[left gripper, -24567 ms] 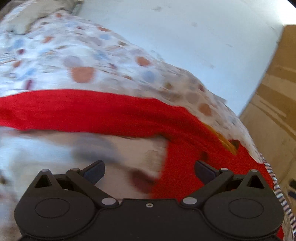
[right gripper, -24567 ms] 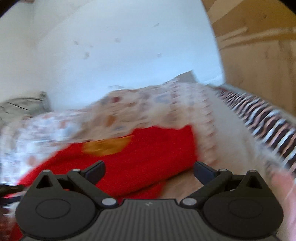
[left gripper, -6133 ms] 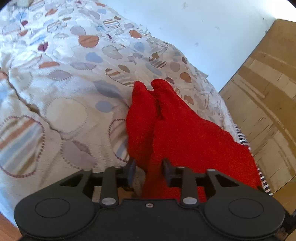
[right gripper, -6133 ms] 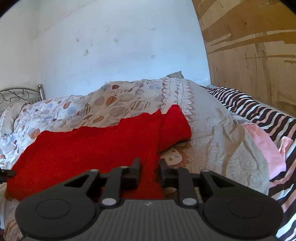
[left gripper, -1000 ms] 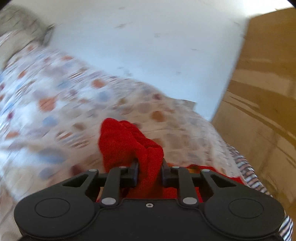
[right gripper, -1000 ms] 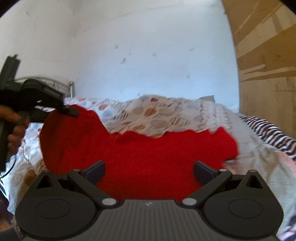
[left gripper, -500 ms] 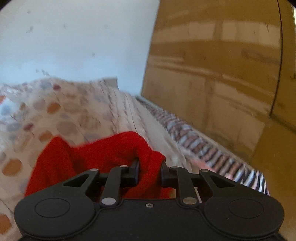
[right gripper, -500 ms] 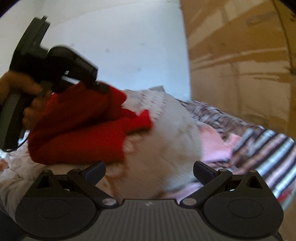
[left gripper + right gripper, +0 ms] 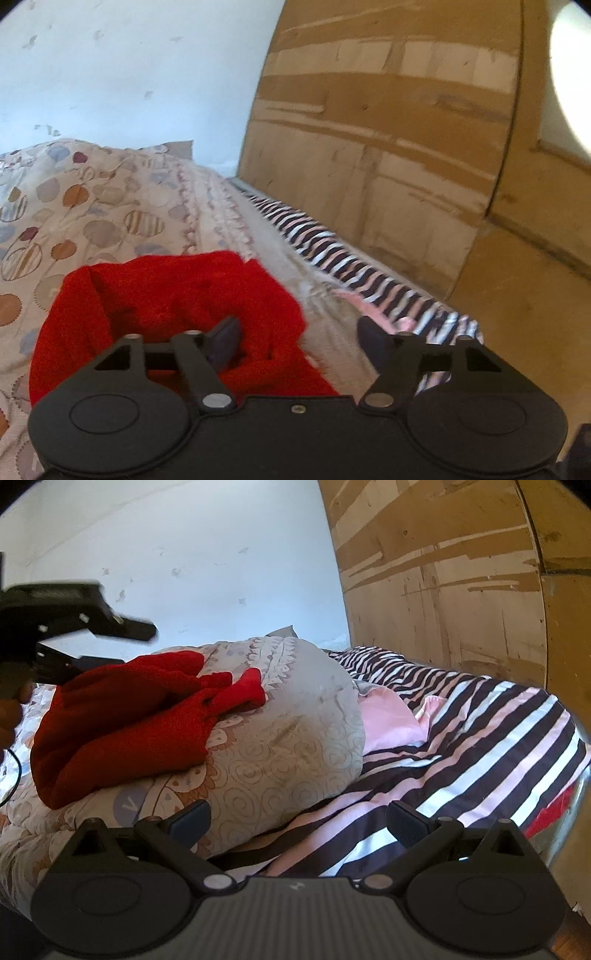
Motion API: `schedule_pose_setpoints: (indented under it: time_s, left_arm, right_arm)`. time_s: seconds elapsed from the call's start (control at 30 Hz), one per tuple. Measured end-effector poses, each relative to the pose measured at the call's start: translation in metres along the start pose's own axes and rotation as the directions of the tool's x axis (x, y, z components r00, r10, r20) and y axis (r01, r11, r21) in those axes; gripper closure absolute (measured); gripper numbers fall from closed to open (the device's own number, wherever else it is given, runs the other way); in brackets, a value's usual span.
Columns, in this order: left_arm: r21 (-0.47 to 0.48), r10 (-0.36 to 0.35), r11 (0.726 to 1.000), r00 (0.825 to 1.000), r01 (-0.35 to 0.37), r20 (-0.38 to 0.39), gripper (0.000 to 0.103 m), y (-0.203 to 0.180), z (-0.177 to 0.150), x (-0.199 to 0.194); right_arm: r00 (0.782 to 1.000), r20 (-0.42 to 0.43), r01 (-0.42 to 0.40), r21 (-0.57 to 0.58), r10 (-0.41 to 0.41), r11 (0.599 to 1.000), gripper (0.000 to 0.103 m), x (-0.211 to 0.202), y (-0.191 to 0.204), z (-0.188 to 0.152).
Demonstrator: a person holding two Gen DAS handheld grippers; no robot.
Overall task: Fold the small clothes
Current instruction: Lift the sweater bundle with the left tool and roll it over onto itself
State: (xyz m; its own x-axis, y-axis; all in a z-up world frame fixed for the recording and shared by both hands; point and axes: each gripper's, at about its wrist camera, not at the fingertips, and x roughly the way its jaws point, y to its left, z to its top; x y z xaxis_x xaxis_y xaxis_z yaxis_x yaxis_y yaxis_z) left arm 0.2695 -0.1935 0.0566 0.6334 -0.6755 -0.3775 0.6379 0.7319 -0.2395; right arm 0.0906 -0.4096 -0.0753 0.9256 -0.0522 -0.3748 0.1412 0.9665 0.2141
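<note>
**A:** Starting at the far left of the right wrist view, what is showing?

**B:** A hand [image 9: 9, 716] is gripping the handle of the left gripper [image 9: 122, 642], which is reaching in from that edge. Its jaws have just been opening and are standing apart; one finger is sticking out above the red garment [image 9: 122, 716] and the other is lying low against the cloth. In its own view, the left gripper [image 9: 295, 339] is showing a fold of that garment [image 9: 166, 295] bunched around its left pad, but nothing is pinching it.

**A:** And where is the garment lying?

**B:** It is resting in a loose, rumpled heap on top of the patterned quilt [image 9: 280, 746], towards the quilt's left side, with a narrow red end trailing to the right across the printed border.

**A:** What is coming next as we are moving right?

**B:** The quilt is bulging and rolling down onto a striped sheet [image 9: 480, 738], black, white and pink. A pink cloth [image 9: 391, 720] is lying tucked just beside the quilt's right edge, on the stripes.

**A:** And the right gripper?

**B:** The right gripper [image 9: 297, 821] is hovering low over the edge of the quilt and the sheet, its jaws spread wide with nothing between them, well apart from the garment.

**A:** At the far right?

**B:** A worn wooden panel [image 9: 461, 602] is standing along the bed, meeting the pale wall [image 9: 203, 565].
</note>
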Motion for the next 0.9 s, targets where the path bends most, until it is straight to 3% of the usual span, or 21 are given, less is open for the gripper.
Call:
schedule_pose_setpoints:
  time_s: [0.1,0.23,0.33,0.53,0.63,0.77,0.83,0.9]
  left_arm:
    - [0.007,-0.053,0.999,0.998,0.053,0.039,0.014,-0.006,-0.002,-0.021]
    - [0.048,-0.028,0.999,0.993,0.023,0.114,0.002,-0.012,-0.003,-0.048]
    - [0.059,0.031,0.997,0.990,-0.040,0.139,0.001,-0.007,-0.005,-0.064]
    - [0.090,0.203,0.973,0.973,-0.213,0.112,0.001,0.022,-0.014,-0.077]
    - [0.108,0.255,0.959,0.963,-0.264,0.087,0.001,0.042,-0.020,-0.079]
    - [0.171,0.212,0.961,0.977,-0.215,0.040,0.001,0.055,-0.024,-0.076]
    - [0.219,0.184,0.959,0.983,-0.182,0.010,0.001,0.056,-0.026,-0.069]
    - [0.274,0.189,0.945,0.982,-0.179,-0.011,0.001,0.054,-0.027,-0.060]
  right_arm:
    - [1.000,-0.003,0.004,0.013,-0.004,1.000,0.000,-0.004,0.000,0.000]
    - [1.000,0.003,0.002,0.039,-0.002,0.999,0.000,-0.007,-0.001,0.003]
    - [1.000,-0.001,0.007,0.065,-0.007,0.998,0.000,-0.005,-0.002,0.003]
    - [1.000,-0.028,0.017,0.117,-0.014,0.993,0.000,0.000,-0.003,0.004]
    - [1.000,-0.001,-0.030,0.139,0.030,0.990,0.000,0.001,-0.006,0.014]
    - [0.989,0.025,-0.148,0.148,0.146,0.978,0.000,0.015,-0.007,0.045]
    - [0.977,0.020,-0.212,0.132,0.212,0.968,0.000,0.028,-0.001,0.066]
    - [0.951,-0.001,-0.306,0.119,0.308,0.945,0.000,0.046,0.006,0.088]
